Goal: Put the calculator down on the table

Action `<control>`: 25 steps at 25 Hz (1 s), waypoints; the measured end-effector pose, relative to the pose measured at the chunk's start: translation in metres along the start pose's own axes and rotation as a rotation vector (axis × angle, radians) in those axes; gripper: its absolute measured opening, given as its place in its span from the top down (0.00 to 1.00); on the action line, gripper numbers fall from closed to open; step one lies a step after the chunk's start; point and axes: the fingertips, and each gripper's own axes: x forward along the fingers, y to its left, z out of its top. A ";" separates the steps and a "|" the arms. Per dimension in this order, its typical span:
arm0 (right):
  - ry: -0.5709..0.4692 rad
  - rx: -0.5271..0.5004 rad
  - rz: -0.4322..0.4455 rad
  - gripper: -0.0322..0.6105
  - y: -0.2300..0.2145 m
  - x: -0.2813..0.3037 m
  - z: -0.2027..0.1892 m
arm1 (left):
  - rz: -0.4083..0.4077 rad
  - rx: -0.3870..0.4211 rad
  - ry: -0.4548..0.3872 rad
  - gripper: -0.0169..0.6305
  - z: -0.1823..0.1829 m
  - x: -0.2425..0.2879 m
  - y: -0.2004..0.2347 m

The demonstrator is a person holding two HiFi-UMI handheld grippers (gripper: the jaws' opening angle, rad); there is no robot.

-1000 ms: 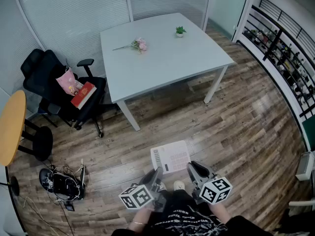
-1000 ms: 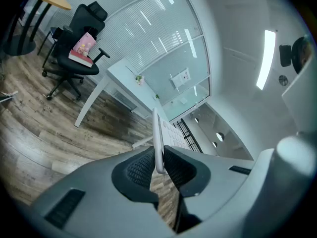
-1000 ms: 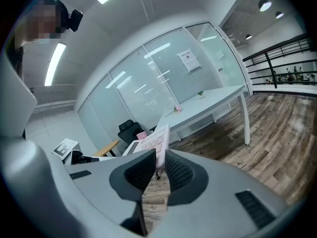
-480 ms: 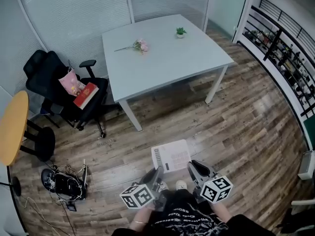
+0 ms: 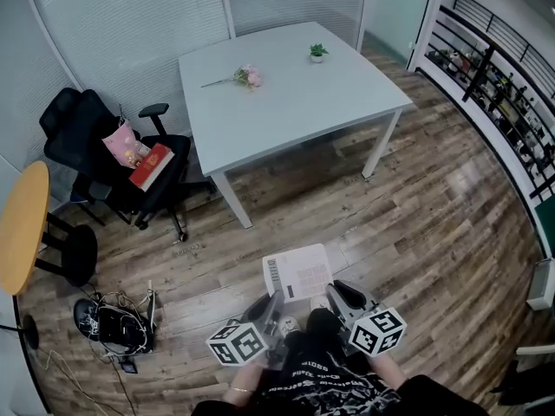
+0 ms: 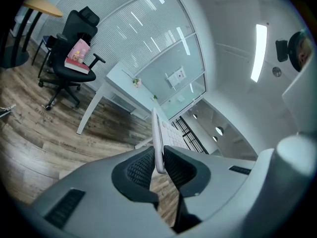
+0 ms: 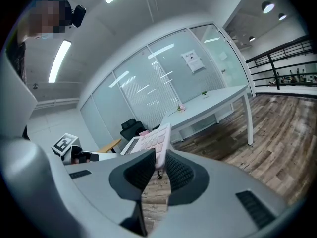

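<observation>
A white calculator (image 5: 297, 273) with pinkish keys hangs flat over the wooden floor in the head view, held by both grippers at its near edge. My left gripper (image 5: 270, 302) is shut on its left corner; in the left gripper view the calculator (image 6: 157, 138) stands edge-on between the pads of that gripper (image 6: 159, 166). My right gripper (image 5: 335, 291) grips the right corner, and its jaws are opening slightly while the calculator (image 7: 148, 142) still sits between the pads of the right gripper (image 7: 159, 167). The light grey table (image 5: 286, 102) stands well ahead of the calculator.
On the table lie a pink flower (image 5: 247, 78) and a small potted plant (image 5: 318, 54). A black office chair (image 5: 104, 159) with a pink bag and a red book stands at the left, beside a yellow round table (image 5: 19, 224). Cables (image 5: 113, 323) lie on the floor; shelves (image 5: 494, 85) run along the right.
Both grippers and the calculator have shifted a little forward toward the table. The hold on the calculator looks the same.
</observation>
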 end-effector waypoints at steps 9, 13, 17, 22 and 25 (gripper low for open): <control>0.035 0.018 0.077 0.84 -0.018 0.038 0.014 | 0.066 -0.004 -0.043 0.87 0.022 0.021 0.009; 0.066 -0.011 0.158 0.84 -0.025 0.073 0.037 | 0.102 -0.021 -0.106 0.87 0.051 0.038 0.013; 0.088 -0.047 0.215 0.84 -0.034 0.108 0.069 | 0.130 -0.058 -0.167 0.87 0.082 0.059 0.014; 0.101 -0.092 0.257 0.84 -0.055 0.143 0.102 | 0.147 -0.080 -0.205 0.87 0.113 0.095 0.016; 0.098 -0.100 0.276 0.84 -0.072 0.160 0.121 | 0.156 -0.084 -0.223 0.87 0.128 0.120 0.013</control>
